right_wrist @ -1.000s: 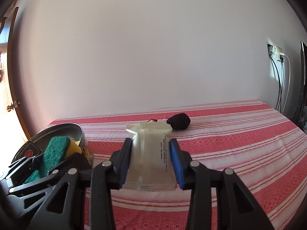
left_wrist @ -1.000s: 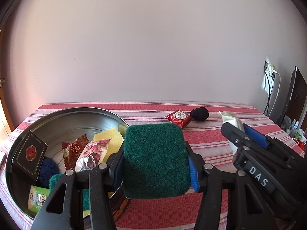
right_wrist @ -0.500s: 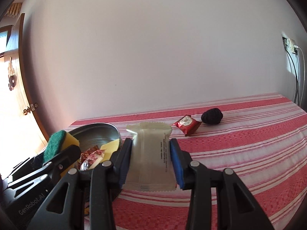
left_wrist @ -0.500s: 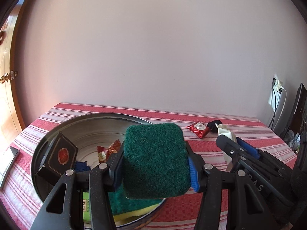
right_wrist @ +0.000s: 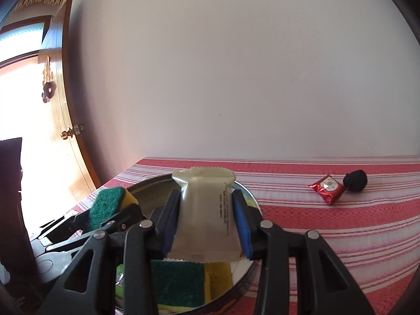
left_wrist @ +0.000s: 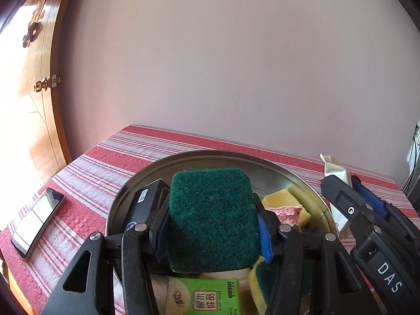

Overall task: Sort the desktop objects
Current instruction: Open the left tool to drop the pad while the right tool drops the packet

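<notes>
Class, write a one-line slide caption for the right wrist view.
Right hand-held gripper holds a white snack packet above the metal bowl; red packet remains on the striped tablecloth.

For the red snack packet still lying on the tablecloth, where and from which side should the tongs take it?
Probably across the flat middle of the red snack packet, coming down from above. It lies flat on the striped tablecloth, so there is little edge to catch. Its left side is free; the black ball sits close on its right.

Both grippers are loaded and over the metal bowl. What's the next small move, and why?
Probably open the left gripper and drop the green sponge: it hangs over the metal bowl, above the things already inside. The right gripper with the white packet can follow.
</notes>
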Demonstrator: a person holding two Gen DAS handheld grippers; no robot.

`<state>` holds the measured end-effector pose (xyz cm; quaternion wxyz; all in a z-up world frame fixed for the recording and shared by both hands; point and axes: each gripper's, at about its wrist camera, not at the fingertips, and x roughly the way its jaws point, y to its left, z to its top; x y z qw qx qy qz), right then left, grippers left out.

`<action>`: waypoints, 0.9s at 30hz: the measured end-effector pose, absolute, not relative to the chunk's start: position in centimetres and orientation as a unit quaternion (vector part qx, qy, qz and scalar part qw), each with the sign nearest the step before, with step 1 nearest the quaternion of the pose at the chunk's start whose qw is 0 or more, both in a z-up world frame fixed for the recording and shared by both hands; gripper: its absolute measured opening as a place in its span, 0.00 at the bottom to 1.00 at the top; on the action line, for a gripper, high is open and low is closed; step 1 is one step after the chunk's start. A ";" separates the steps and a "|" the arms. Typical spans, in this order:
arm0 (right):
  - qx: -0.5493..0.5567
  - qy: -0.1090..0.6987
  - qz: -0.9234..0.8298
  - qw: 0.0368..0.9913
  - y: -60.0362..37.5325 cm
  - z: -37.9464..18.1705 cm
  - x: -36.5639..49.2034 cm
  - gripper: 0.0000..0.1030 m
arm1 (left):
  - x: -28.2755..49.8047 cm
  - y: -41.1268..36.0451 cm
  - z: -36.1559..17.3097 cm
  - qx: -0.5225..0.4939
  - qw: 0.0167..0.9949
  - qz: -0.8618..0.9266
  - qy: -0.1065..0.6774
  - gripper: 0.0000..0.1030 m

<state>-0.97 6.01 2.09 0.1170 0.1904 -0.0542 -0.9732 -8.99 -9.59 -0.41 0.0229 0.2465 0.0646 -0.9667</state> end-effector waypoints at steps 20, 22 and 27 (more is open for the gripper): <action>0.207 -0.022 -0.971 0.114 2.1 5.5 -7.7 0.39 | -13.8 -11.5 0.6 0.312 0.058 -0.947 0.046 0.54; 0.220 -0.028 -0.969 0.111 2.1 5.7 -9.0 0.39 | -14.7 -11.6 0.5 0.325 0.063 -0.943 0.040 0.55; 0.265 -0.041 -0.957 0.105 1.9 5.1 -12.3 0.42 | -17.1 -11.3 0.1 0.362 0.090 -0.927 0.018 0.55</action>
